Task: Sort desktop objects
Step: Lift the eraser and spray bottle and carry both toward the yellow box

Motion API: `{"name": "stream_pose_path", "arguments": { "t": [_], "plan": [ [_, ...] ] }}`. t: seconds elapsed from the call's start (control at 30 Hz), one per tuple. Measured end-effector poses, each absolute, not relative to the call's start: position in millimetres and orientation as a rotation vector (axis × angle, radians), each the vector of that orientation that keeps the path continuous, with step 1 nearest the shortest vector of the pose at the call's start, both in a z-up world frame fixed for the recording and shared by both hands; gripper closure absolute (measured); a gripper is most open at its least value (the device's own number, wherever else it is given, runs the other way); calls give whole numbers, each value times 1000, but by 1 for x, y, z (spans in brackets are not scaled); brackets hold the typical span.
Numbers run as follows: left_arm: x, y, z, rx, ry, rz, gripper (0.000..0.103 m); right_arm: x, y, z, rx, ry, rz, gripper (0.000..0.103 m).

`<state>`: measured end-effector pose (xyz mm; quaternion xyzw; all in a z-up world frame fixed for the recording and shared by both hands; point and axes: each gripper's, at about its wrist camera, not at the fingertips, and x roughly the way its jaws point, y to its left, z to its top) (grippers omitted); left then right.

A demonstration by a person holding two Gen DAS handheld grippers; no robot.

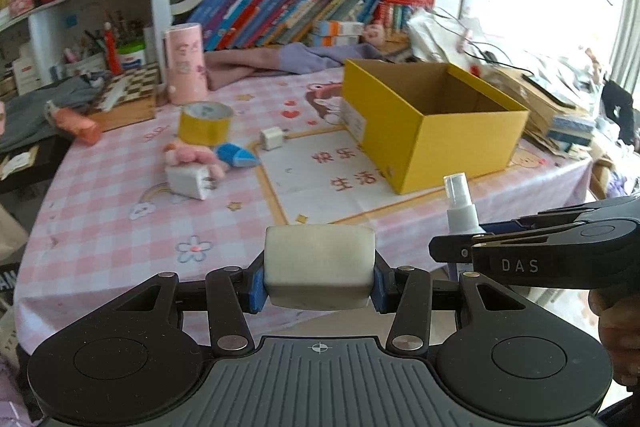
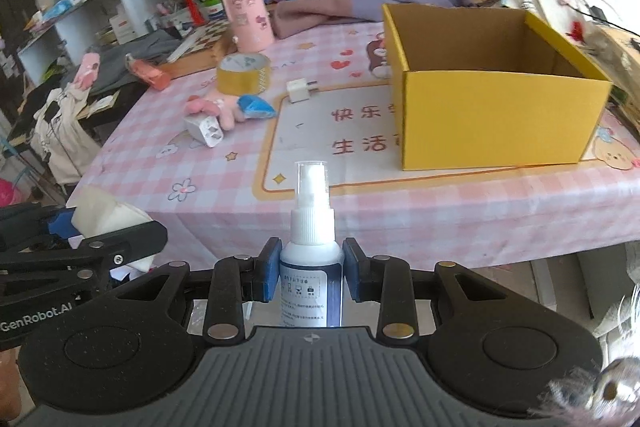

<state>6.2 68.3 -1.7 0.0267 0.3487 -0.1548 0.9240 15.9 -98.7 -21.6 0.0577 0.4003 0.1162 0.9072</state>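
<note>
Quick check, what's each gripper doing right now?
Left gripper: shut on the white rounded rectangular block.
Right gripper: shut on the small white spray bottle with a clear cap.

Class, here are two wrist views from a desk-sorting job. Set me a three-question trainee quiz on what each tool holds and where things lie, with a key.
1. True or false: the yellow box already holds sorted items.
2. Which does the right tool hold? A) tape roll B) spray bottle C) plug
3. Fill in: the left tool is shut on a white ____.

Key:
1. False; what shows of its inside is bare.
2. B, the spray bottle.
3. Block: the white block. The tape roll and small white plug lie on the table.
</note>
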Motion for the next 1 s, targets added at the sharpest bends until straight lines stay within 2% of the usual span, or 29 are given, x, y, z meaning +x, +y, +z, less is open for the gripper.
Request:
{"name": "stream_pose_path", "arguments": {
  "t": [1.0],
  "plan": [
    [16, -16, -10, 157, 746, -631, 57, -22, -172, -27, 207, 872, -32, 73]
  ]
}}
